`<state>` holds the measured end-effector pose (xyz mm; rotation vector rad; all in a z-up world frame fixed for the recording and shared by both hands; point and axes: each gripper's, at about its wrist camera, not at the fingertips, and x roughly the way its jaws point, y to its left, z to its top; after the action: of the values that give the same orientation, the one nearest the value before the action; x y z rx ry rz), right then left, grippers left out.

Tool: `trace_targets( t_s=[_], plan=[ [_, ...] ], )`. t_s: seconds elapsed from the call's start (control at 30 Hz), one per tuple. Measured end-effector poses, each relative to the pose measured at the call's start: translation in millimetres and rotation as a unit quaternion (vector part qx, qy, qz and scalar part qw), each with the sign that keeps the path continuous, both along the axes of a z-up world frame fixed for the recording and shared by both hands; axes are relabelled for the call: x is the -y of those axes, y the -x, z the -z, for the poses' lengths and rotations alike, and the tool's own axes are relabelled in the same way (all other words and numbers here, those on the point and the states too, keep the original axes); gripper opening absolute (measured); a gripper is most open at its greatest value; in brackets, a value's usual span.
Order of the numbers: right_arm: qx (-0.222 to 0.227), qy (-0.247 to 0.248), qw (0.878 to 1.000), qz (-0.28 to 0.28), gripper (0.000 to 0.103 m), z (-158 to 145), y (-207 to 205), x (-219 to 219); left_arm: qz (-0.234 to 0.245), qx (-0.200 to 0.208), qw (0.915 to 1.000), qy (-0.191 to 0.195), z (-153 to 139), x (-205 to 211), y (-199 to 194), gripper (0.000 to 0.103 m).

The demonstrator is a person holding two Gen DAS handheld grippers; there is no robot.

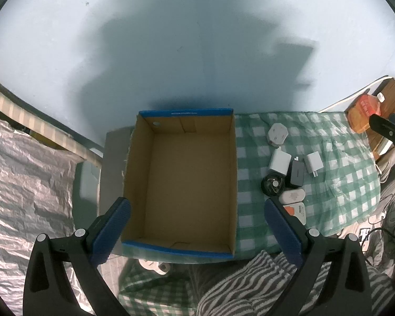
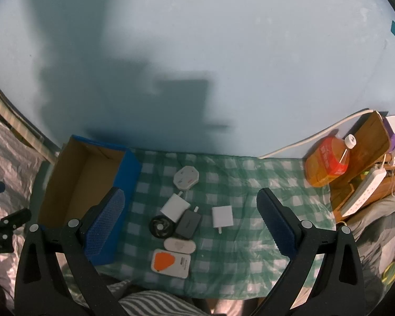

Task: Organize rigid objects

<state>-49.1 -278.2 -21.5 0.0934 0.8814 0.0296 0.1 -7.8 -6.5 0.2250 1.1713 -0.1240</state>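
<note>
Chargers and small plastic gadgets lie clustered on the green checked cloth (image 2: 250, 184), just to the right of an empty cardboard box (image 1: 181, 184) with blue rims, none of them in the box yet.

Nearest the right gripper (image 2: 189, 226) is a white card with an orange patch (image 2: 171, 262), and touching its far edge a white oval case (image 2: 179, 245). Beyond these sit a black round reel (image 2: 161, 226) and a dark grey adapter (image 2: 189, 223), pressed against a white charger (image 2: 174, 207). A second white charger (image 2: 222, 216) lies a little apart on the right, prongs toward the camera. Farthest is a white octagonal plug (image 2: 186, 178).

The right gripper hovers over the cluster with its fingers spread wide and nothing between them, probably lined up to choose a first piece. The left gripper (image 1: 197, 231) is likewise released and empty, hanging over the box's near rim, perhaps to steady it or to wait beside the drop point.

The box stands open-topped close alongside the pile, so each carry would be short. The lone white charger looks the easiest pick, having free space on both flanks.

Off the cloth's far right corner lies an orange bottle (image 2: 326, 160) on its side, next to a white power strip (image 2: 363, 189).
</note>
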Motion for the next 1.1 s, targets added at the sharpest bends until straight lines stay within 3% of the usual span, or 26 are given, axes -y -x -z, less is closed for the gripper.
trace_targets(
  t_s=[1.1],
  plan=[
    [-0.009, -0.004, 1.000, -0.004, 0.099, -2.9, 3.0, -7.5, 0.002, -0.005, 1.0000, -0.002, 0.6, 1.0, 0.1, 0.102]
  ],
)
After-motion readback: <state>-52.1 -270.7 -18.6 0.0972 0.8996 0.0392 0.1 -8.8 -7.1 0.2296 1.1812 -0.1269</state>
